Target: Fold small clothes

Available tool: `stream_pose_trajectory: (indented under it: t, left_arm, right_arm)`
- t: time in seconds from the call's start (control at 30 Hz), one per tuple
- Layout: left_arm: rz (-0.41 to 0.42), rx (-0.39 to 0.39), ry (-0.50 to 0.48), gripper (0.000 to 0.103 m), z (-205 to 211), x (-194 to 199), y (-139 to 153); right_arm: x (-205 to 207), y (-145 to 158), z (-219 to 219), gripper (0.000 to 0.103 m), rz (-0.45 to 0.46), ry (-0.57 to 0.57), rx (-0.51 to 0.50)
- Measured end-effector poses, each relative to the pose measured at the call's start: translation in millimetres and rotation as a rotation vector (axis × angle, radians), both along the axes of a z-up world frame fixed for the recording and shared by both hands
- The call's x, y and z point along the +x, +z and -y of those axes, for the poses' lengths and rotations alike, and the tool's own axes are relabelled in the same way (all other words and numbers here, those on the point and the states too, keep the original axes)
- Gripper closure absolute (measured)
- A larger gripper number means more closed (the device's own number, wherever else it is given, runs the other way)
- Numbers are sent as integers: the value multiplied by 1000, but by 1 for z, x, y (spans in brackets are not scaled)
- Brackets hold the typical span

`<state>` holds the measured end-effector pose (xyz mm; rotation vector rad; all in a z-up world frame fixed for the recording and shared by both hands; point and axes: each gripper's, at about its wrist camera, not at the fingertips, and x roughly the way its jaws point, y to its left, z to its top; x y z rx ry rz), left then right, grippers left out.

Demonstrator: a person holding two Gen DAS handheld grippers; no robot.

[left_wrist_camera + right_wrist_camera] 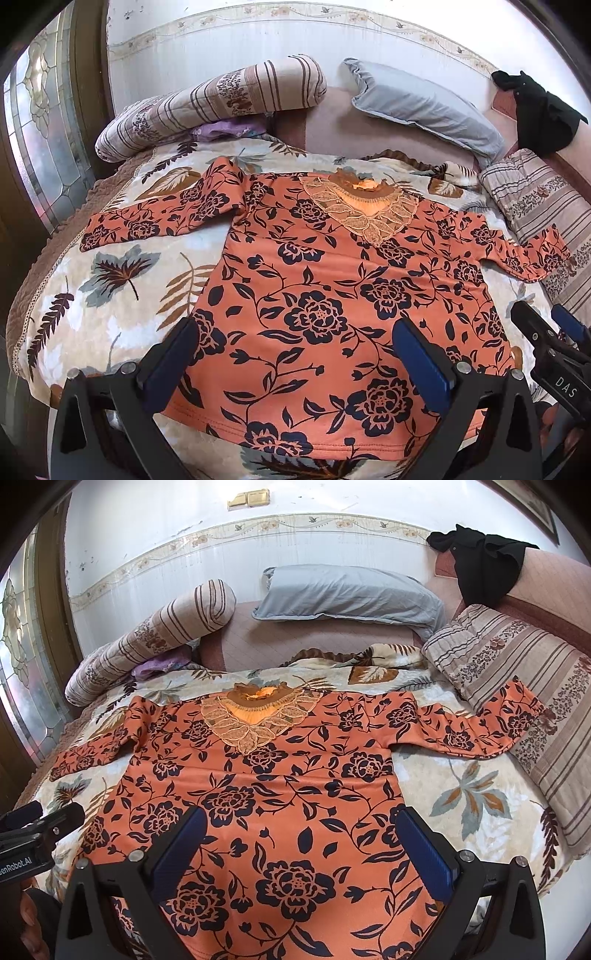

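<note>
An orange top with dark flower print (325, 295) lies flat, front up, on the leaf-print blanket (110, 295), both sleeves spread out; a lace collar (362, 206) is at its far end. It also shows in the right wrist view (280, 794). My left gripper (295, 332) is open and empty, hovering over the hem's left half. My right gripper (301, 819) is open and empty over the hem's right half. The right gripper also shows in the left wrist view (550, 325), and the left gripper shows in the right wrist view (44, 823).
A striped rolled quilt (207, 107) lies at the back left, a grey pillow (424, 103) at the back, a striped quilt (517, 686) at the right under one sleeve end. A black garment (480, 557) hangs on the headboard. A glass door (40, 147) stands at the left.
</note>
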<state>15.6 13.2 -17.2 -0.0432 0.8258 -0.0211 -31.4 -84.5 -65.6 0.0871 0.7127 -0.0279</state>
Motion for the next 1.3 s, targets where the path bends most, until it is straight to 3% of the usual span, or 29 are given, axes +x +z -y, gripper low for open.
stream_pose_trajectory:
  t: [0.33,0.47,0.6,0.87,1.0,1.13,1.23,1.3]
  left_arm:
    - [-11,-4,-5,0,-1,6,-2]
    - [-46,-63,9,0,-24,19,-16]
    - [-101,-98,118,0,-76,43,-40]
    - [-135,-94,385,0,-184,83,-74]
    - [-72,-71,468,0,-207,93,-76]
    - [-23,-37,565,0,-230,102,-85]
    - [-52,-15,619,0,-249,106,-101]
    - [-92,-48,655,0,-262,107,-110]
  right_arm:
    - [5,-2,3,0,-2,7,15]
    - [13,-11,27,0,-33,7,104]
    - [19,-25,99,0,-54,-77,261]
    - [54,-42,282,1,3,-404,427]
    - [94,-39,366,9,30,-587,404]
    - [132,-40,412,19,11,-694,329]
    - [153,-46,431,19,-22,-749,267]
    - [168,-51,433,19,-44,-772,200]
